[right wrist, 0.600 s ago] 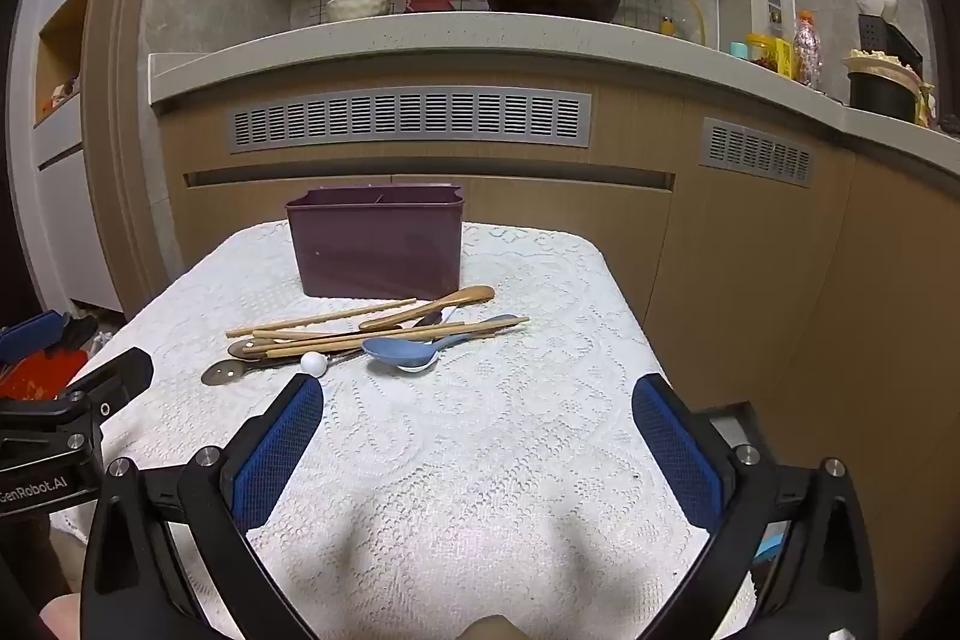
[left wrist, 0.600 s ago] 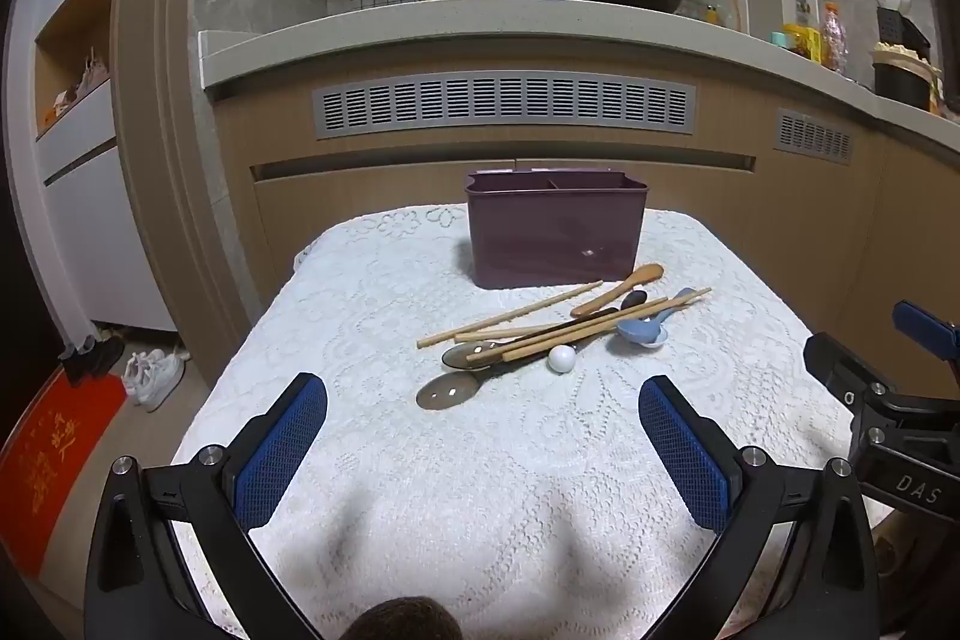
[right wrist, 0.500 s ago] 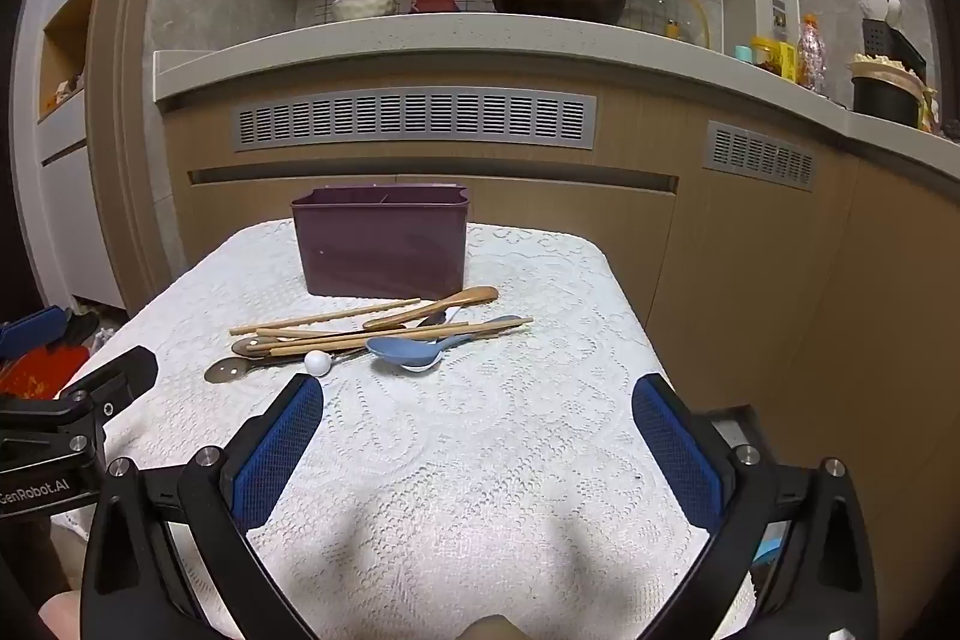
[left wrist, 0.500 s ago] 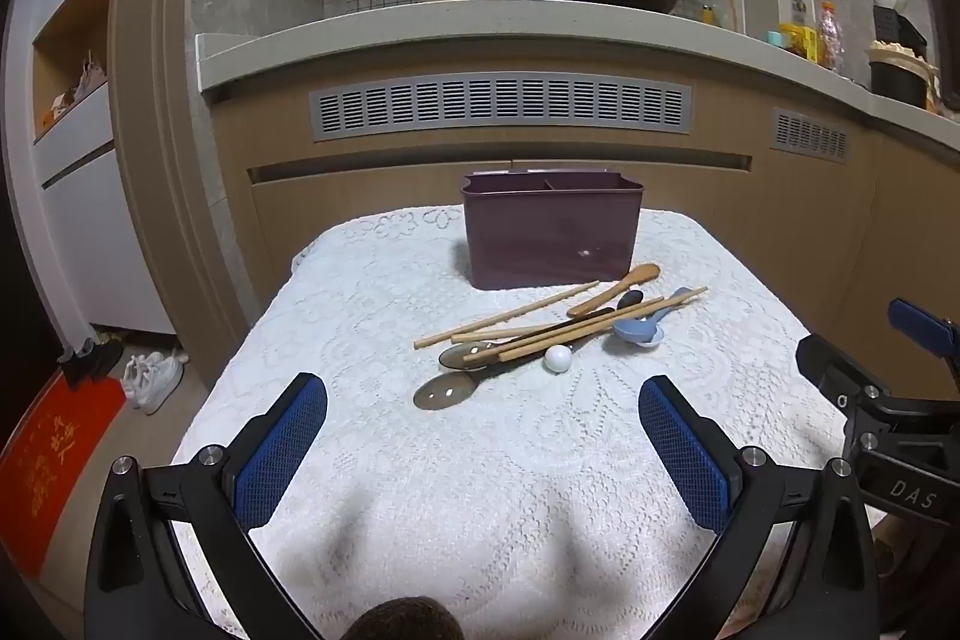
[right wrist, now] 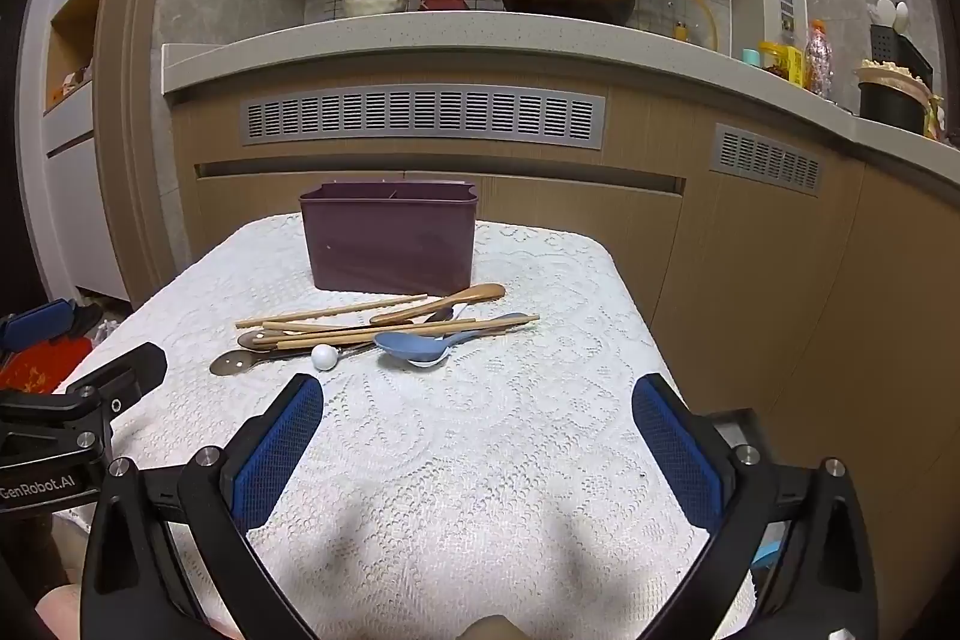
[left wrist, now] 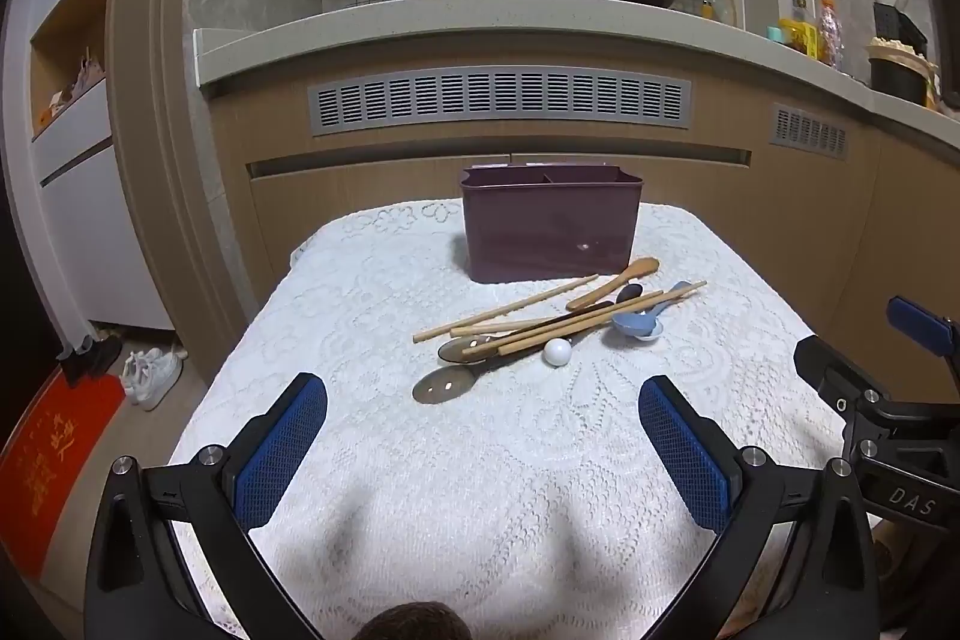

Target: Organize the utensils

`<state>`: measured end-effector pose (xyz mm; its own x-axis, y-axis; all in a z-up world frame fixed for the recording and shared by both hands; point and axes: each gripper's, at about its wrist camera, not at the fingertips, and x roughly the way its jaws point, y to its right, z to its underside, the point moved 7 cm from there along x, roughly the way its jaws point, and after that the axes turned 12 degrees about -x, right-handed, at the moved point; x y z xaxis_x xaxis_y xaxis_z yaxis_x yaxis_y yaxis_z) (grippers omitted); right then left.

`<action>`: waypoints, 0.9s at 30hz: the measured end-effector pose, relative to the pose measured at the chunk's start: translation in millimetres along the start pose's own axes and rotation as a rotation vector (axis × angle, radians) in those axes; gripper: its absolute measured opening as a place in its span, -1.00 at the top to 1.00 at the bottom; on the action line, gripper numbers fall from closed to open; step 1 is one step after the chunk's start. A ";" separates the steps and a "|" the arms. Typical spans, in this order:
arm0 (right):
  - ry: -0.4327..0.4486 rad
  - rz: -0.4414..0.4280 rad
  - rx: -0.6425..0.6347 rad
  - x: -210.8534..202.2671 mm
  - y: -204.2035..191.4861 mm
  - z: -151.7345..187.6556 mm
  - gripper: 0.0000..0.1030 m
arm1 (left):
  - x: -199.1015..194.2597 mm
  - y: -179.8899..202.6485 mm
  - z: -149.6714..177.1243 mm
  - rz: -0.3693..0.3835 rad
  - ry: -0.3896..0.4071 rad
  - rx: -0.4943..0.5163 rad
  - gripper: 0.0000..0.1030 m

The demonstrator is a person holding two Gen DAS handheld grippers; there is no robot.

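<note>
Nothing shifted; both tools (left wrist: 483, 451) (right wrist: 477, 451) released, empty; utensils (left wrist: 558, 322) mid-cloth, perhaps touching bin (left wrist: 549, 226)

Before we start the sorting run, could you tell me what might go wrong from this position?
The chopsticks and spoons lie crossed in one pile, so lifting one piece may drag or flick its neighbours. The blue spoon overlaps a chopstick, and the white-ball-tipped piece could roll. The lace tablecloth may snag fingertips. Both the left gripper and right gripper are open and empty.
</note>
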<state>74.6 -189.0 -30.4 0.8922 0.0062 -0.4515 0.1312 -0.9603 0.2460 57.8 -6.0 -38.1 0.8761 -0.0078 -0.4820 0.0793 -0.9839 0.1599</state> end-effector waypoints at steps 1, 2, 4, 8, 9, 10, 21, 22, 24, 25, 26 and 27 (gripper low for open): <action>0.000 0.000 0.001 -0.5 -0.3 0.2 -0.98 | 0.1 0.0 0.4 -0.001 0.000 0.000 -1.00; -0.001 -0.001 0.001 -1.0 -0.7 0.4 -0.98 | 0.2 0.0 0.8 -0.001 -0.001 0.001 -1.00; -0.003 -0.003 0.001 -0.9 -0.5 0.9 -0.98 | 0.3 -0.2 1.6 -0.002 -0.001 0.001 -1.00; -0.005 -0.005 0.002 -0.5 -1.1 1.4 -0.98 | -0.5 0.0 3.0 -0.004 -0.003 0.001 -1.00; -0.008 -0.006 0.003 0.6 -1.0 1.8 -0.98 | 0.4 0.1 1.1 -0.001 -0.002 0.001 -1.00; -0.008 -0.006 0.003 0.8 -1.1 2.2 -0.98 | 0.2 0.2 1.6 -0.001 -0.002 0.001 -1.00; -0.011 -0.008 0.002 2.9 -1.5 3.1 -0.98 | -0.2 -1.2 6.5 -0.001 -0.006 0.005 -1.00; -0.011 -0.008 0.002 2.8 -1.5 2.9 -0.98 | 2.9 0.5 3.8 -0.003 -0.010 0.006 -1.00; -0.012 -0.008 0.002 2.6 -1.5 2.7 -0.98 | 3.1 0.2 5.6 -0.003 -0.010 0.006 -1.00; -0.012 -0.008 0.002 2.8 -1.7 2.9 -0.98 | 3.2 -0.1 6.6 -0.003 -0.010 0.007 -1.00; -0.012 -0.008 0.002 2.5 -1.6 2.6 -0.98 | 3.2 -0.4 7.7 -0.003 -0.010 0.007 -1.00; -0.012 -0.008 0.002 2.5 -1.7 2.7 -0.98 | 3.1 -0.8 8.9 -0.003 -0.010 0.007 -1.00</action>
<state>75.5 -188.1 -34.3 0.8860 0.0107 -0.4635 0.1376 -0.9608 0.2408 56.3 -6.9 -47.4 0.8709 -0.0063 -0.4914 0.0788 -0.9852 0.1523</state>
